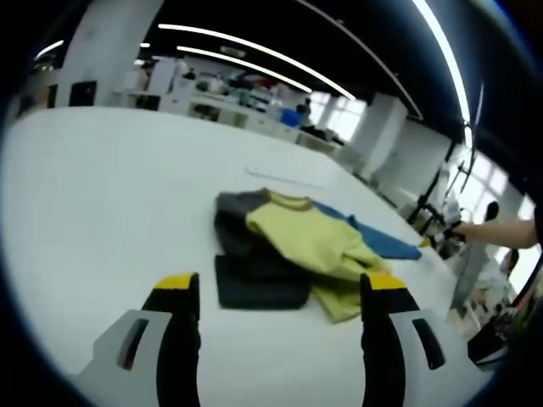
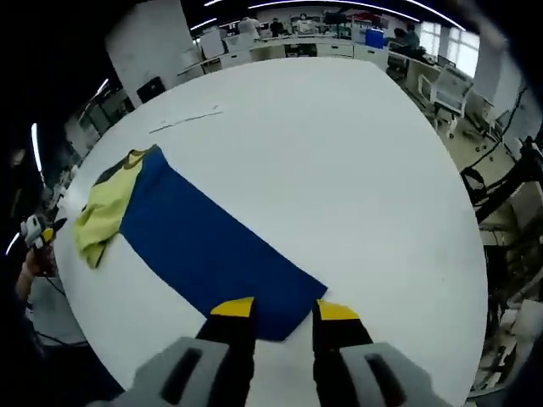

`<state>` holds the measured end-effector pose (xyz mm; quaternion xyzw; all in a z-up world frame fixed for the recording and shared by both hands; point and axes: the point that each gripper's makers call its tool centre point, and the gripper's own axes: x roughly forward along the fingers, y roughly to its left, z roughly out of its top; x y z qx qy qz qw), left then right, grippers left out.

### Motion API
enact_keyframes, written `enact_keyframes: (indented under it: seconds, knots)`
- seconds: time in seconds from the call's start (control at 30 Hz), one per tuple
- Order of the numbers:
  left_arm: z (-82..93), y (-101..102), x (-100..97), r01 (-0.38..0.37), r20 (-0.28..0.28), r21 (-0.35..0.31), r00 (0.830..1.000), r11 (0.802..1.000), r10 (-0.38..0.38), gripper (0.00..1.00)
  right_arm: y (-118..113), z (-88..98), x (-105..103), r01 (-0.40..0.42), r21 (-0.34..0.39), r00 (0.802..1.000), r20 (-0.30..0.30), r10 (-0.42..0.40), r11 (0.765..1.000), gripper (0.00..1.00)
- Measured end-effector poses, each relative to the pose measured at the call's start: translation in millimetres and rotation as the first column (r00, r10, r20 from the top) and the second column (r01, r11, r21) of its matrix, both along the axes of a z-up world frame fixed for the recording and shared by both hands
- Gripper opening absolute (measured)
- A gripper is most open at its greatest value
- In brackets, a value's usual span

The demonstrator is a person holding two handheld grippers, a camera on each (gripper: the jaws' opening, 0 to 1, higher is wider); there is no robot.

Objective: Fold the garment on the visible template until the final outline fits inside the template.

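Through the left gripper view, we look across a smooth white tabletop (image 1: 102,195) at the garment (image 1: 293,246), a soft, crumpled heap of yellow and dark grey cloth lying ahead of us. Part of it is folded over itself, so we cannot make out its full outline, and its sleeves are hard to tell apart. Behind it a flat blue template (image 1: 382,242) pokes out, mostly hidden by the cloth. Our left claw (image 1: 280,292) rises from the bottom, its yellow-tipped black jaws standing wide apart with nothing between them, above the tabletop short of the garment. At the right edge a person's hand (image 1: 475,231) reaches in, blurred and cut off.

In the right gripper view, the blue template (image 2: 208,250) now lies plainly before us, a long smooth rectangle stretched across the white tabletop (image 2: 356,170). The garment (image 2: 106,208) sits bunched at its far end, yellow with a grey patch, partly overhanging the template's edge. Our right claw (image 2: 284,309) hovers at the template's near corner, jaws parted by a narrow gap, gripping nothing. We cannot tell whether the tips touch the sheet.
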<state>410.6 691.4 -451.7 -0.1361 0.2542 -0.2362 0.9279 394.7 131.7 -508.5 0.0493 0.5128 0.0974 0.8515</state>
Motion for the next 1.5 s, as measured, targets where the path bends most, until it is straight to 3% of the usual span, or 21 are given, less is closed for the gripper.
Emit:
enact_keyframes:
  seconds: [0.37, 0.53, 0.6, 1.13, 1.5]
  knots:
    - [-0.9, -1.7, -0.7, 0.007, -0.002, 0.004, 1.000, 1.000, -0.007, 0.73, 8.5, -12.4, -12.2, 0.069, 0.061, 0.998, -0.016, -0.068, 0.996, 0.18]
    - [-1.0, 0.2, -0.3, 0.002, -0.002, 0.007, 1.000, 1.000, -0.002, 0.73, 10.5, -10.5, -5.1, 0.099, 0.091, 0.995, 0.005, -0.100, 0.991, 0.08]
    - [-1.1, 0.9, -0.3, 0.000, -0.001, 0.006, 1.000, 1.000, 0.000, 0.73, 9.8, -8.3, -3.3, 0.093, 0.085, 0.996, 0.012, -0.094, 0.992, 0.00]
    - [-2.6, -0.8, -1.2, 0.002, 0.004, -0.009, 1.000, 1.000, -0.002, 0.73, 2.9, 13.4, -9.7, 0.143, 0.119, 0.989, 0.024, -0.147, 0.982, 0.00]
    - [-5.4, 0.9, -4.1, -0.001, 0.000, -0.016, 1.000, 1.000, 0.001, 0.72, 6.1, -5.3, -33.7, 0.160, 0.105, 0.987, -0.044, -0.156, 0.981, 0.00]
